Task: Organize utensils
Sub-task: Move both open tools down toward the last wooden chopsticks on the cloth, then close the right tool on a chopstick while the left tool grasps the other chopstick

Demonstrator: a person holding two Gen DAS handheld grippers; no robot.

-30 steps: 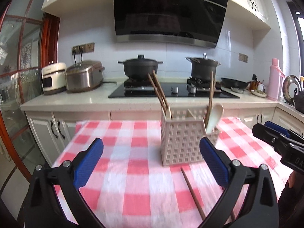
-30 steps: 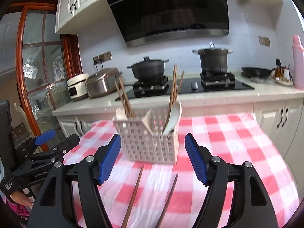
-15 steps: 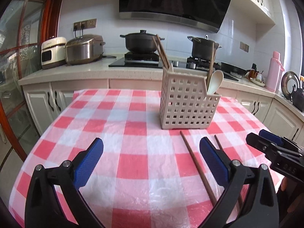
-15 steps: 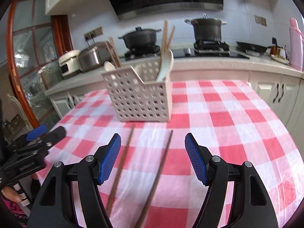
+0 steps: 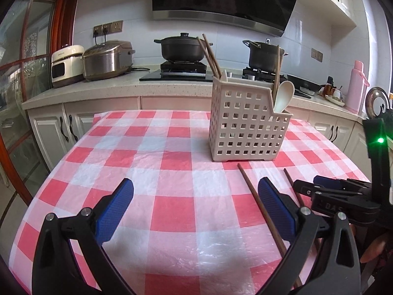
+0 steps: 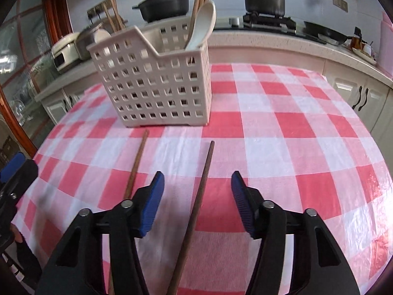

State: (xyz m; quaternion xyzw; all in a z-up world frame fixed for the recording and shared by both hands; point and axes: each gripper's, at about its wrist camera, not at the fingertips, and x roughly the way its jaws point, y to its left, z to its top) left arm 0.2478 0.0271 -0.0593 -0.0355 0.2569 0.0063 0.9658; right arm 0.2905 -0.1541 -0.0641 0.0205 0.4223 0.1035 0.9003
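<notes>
Pickup step: your right gripper (image 6: 196, 191) is spread wide, straddling the right chopstick (image 6: 200, 196) on the tablecloth (image 6: 282, 127). Next, drop and close on it. Left gripper (image 5: 196, 204) is also wide apart, empty. Both chopsticks are thin, dark wood, flat, just in front of the caddy (image 6: 157, 86).

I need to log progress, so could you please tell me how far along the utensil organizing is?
Done: a white spoon and several chopsticks stand in the perforated caddy. In hand: nothing; the right hand-held gripper is open, straddling one loose chopstick on the checkered cloth; the left hand-held gripper is open. Left: that chopstick and the other chopstick beside it.
</notes>
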